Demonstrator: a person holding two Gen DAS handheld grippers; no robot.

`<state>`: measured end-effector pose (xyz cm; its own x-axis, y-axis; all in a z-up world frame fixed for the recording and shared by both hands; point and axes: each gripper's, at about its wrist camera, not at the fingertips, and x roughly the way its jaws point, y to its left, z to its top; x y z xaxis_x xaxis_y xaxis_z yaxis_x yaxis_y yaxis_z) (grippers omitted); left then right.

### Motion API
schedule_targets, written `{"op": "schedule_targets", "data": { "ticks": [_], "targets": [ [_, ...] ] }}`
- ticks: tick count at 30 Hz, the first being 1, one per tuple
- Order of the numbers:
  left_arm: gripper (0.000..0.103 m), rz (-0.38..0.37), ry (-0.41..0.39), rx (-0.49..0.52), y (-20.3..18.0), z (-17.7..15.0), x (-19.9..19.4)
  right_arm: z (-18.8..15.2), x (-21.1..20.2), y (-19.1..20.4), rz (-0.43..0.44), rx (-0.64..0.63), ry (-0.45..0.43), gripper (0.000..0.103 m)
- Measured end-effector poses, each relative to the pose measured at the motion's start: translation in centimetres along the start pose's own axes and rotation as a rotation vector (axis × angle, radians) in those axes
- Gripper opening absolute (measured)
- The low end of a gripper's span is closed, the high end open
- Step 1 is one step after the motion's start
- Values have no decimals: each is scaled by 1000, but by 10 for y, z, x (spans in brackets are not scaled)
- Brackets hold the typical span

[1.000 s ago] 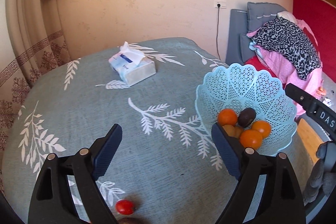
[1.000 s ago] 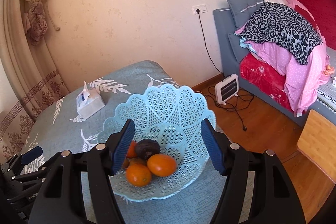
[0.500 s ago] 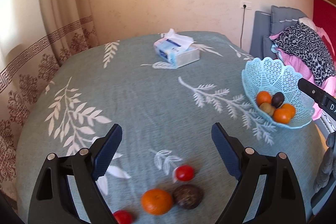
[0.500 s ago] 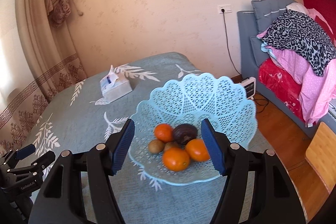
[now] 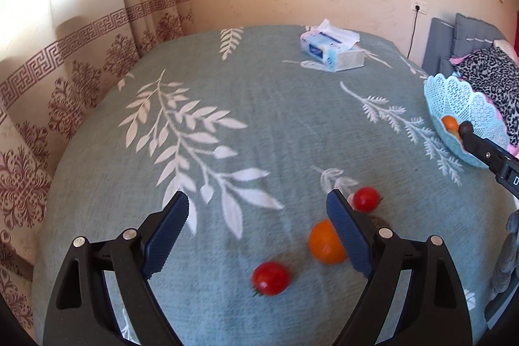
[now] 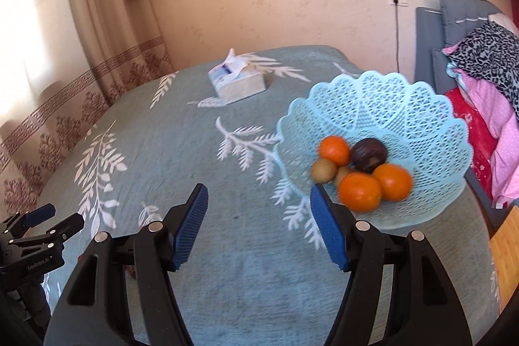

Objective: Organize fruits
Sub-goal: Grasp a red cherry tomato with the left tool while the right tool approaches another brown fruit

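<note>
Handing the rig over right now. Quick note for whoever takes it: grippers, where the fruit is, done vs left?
Left gripper: open, empty, aimed down at loose fruit on the table.
Right gripper: open, empty, just left of the basket.
In the basket: three oranges, a dark round fruit, two small brown ones.
Loose on the cloth: near tomato, orange partly behind the left gripper's finger, far tomato; something dark beside it is mostly hidden.
Tissue box is not part of the job.
Left: move the loose fruit into the basket.
</note>
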<state>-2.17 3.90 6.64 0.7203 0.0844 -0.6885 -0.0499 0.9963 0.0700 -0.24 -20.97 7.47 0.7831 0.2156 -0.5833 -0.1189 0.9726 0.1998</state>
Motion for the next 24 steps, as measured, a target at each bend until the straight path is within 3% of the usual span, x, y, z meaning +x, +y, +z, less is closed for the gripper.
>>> {"op": "schedule_targets", "data": {
  "ticks": [14,21,24],
  "targets": [
    [65,-40,97,-7,10,-40,14,-30,19,47,89,-113,113,67],
    [50,-115,126,-22,8,-46,20,-38,27,50,158,-81,180,67],
    [37,-135,117,-10,4,-49,19,-40,30,54,201,-75,205,67]
  ]
}}
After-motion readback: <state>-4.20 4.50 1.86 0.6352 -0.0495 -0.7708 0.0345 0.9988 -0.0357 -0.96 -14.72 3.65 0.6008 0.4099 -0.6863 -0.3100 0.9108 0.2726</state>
